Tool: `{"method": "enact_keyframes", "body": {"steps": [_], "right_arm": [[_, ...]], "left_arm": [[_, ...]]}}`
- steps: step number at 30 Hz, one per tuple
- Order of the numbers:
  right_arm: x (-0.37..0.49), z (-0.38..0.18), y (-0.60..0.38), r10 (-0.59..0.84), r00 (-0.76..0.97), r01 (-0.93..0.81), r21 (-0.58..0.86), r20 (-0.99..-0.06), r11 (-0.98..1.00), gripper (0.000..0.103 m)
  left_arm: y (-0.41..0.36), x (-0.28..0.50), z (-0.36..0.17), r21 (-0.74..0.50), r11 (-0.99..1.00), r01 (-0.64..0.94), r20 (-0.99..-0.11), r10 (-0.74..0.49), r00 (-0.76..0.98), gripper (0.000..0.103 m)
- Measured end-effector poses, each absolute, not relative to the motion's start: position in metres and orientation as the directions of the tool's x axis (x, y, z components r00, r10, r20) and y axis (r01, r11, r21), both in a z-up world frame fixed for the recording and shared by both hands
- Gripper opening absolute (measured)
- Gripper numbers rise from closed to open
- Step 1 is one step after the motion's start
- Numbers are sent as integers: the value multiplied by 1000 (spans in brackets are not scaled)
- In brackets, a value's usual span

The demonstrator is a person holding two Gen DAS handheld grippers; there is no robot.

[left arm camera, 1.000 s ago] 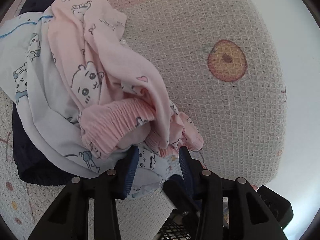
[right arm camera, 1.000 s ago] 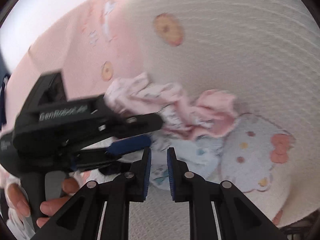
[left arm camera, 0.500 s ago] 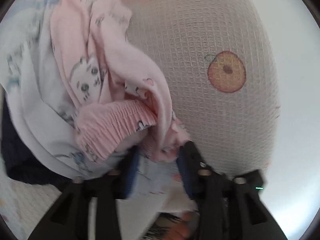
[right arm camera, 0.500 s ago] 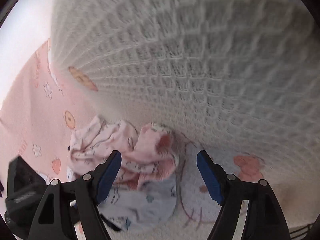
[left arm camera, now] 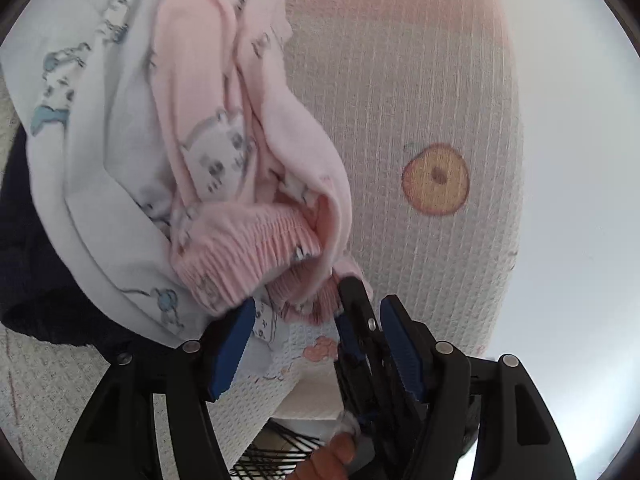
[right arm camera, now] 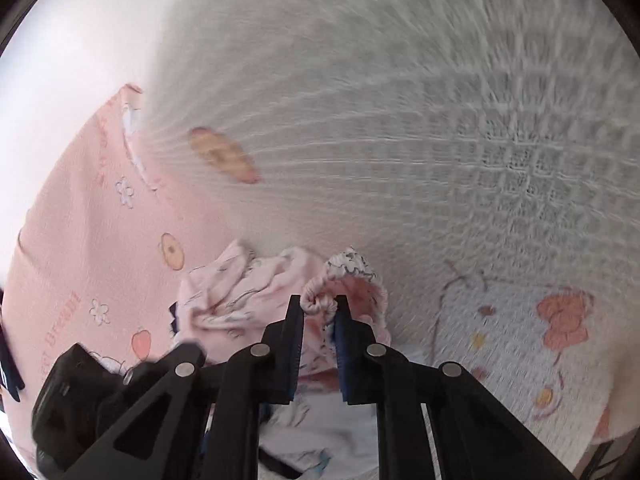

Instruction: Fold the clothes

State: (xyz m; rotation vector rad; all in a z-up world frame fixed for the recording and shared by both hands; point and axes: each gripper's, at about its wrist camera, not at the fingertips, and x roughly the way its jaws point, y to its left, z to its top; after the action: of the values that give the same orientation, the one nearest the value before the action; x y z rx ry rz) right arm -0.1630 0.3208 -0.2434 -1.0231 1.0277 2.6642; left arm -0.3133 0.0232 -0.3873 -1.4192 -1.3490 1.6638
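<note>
A pink printed garment (left arm camera: 256, 128) lies crumpled on a white-and-blue printed one (left arm camera: 100, 152) on the bed. Its ruffled elastic waistband (left arm camera: 248, 252) faces me. My right gripper (right arm camera: 319, 305) is closing, and its pads pinch a bunched bit of that waistband (right arm camera: 320, 304). In the left wrist view the right gripper (left arm camera: 354, 300) reaches in between my left fingers. My left gripper (left arm camera: 318, 308) is opening. The pink hem and the white-blue cloth lie loose between its blue pads (left arm camera: 232, 344), which press on nothing.
A dark navy garment (left arm camera: 32, 264) lies under the pile at the left. The white waffle bed cover (left arm camera: 420, 80) has an orange round print (left arm camera: 436, 178) and a cartoon print (right arm camera: 520, 340). A pink printed sheet (right arm camera: 80, 248) lies beyond. A hand (left arm camera: 332, 456) and a wire basket (left arm camera: 272, 448) show below.
The right gripper opened wide, moved up to the pink waistband and closed on it. The left jaws widened off the cloth, and the right fingers now show between them.
</note>
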Motion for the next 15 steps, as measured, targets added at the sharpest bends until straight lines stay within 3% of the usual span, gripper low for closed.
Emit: {"method": "enact_keyframes", "body": {"steps": [3, 6, 10, 15], "right_arm": [[-136, -244, 330, -196, -794, -365, 708, -576, -604, 13], [-119, -245, 323, -261, -844, -291, 809, -469, -511, 13], [-94, -230, 324, -313, -820, -237, 783, -479, -575, 13], [-166, -275, 257, -355, -795, -173, 744, -493, -645, 13]], "left_arm": [[15, -314, -386, -924, -332, 191, -375, 886, -274, 63], [3, -313, -390, -917, -366, 157, -397, 876, -274, 63], [0, -302, -383, -918, -367, 149, -395, 876, -277, 63], [-36, -287, -383, -910, -369, 190, -411, 865, -287, 63]]}}
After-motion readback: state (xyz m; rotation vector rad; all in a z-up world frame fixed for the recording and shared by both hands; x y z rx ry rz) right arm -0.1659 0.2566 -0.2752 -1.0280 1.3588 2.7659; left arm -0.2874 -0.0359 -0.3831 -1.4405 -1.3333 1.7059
